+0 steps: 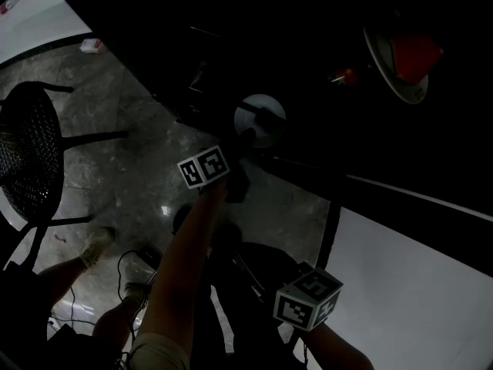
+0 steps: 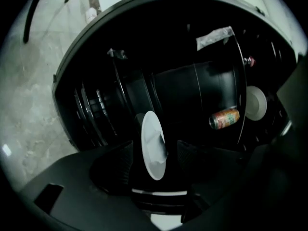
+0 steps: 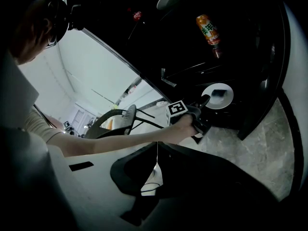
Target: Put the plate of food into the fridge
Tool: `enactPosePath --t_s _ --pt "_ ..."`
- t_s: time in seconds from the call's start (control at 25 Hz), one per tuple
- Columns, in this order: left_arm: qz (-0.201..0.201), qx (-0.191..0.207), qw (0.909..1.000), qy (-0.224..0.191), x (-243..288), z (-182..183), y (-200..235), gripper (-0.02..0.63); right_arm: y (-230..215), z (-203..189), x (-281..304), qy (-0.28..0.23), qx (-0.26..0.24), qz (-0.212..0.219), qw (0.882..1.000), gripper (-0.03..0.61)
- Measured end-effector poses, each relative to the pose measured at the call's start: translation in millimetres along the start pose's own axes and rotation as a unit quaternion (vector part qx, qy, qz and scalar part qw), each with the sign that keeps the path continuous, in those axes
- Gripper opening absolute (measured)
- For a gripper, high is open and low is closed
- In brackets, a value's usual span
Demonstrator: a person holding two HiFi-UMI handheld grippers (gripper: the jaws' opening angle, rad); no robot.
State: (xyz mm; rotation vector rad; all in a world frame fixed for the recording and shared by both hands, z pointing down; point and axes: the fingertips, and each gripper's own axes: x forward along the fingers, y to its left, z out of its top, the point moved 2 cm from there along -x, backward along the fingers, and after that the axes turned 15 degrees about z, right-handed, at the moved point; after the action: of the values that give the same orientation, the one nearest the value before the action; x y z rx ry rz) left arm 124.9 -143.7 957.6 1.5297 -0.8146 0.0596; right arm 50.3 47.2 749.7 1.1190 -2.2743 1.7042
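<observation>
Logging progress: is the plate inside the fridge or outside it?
Inside: the plate rests in the fridge, and the left gripper has its jaws open either side.

Dim, deep shadows, fisheye-warped edges

No word, brand or number can be read anywhere. The drink can [image 2: 224, 119] carries orange and green print, too blurred to make out. The left marker cube [image 1: 204, 166] and the right marker cube [image 1: 306, 297] show only black-and-white square code patterns, no letters. A pale strip [image 2: 214, 37] above the can shows no legible print.
</observation>
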Motion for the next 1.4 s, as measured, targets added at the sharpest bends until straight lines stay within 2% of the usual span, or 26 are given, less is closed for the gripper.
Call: enactPosePath --t_s 0.16,0.28,0.56,0.96,1.12,1.4 --pt "0.021 0.042 0.9987 0.018 -11.9 -9.4 4.3 0.275 3.1 0.2 3.9 0.006 -0.003 0.003 1.0 0.021" --pt "0.016 0.07 0.9971 0.027 -16.0 -18.6 0.8 0.275 2.3 -1.5 5.4 0.011 -0.002 0.003 1.0 0.021" --pt "0.0 0.079 0.9954 0.054 -8.7 -27.4 -11.6 0.274 4.2 -5.9 10.2 0.021 0.0 0.003 1.0 0.021" --pt "0.009 0.081 0.9942 0.07 4.6 -16.6 -14.4 0.275 2.1 -3.4 12.0 0.019 0.0 0.001 1.0 0.021" --pt "0.018 0.1 0.99 0.097 -12.3 -31.9 -3.7 0.291 4.1 -8.9 14.3 0.025 0.004 0.005 1.0 0.021" --pt "-0.014 0.124 0.987 0.102 -15.1 -41.8 -26.3 0.29 6.0 -11.1 17.2 0.028 0.002 0.005 1.0 0.021"
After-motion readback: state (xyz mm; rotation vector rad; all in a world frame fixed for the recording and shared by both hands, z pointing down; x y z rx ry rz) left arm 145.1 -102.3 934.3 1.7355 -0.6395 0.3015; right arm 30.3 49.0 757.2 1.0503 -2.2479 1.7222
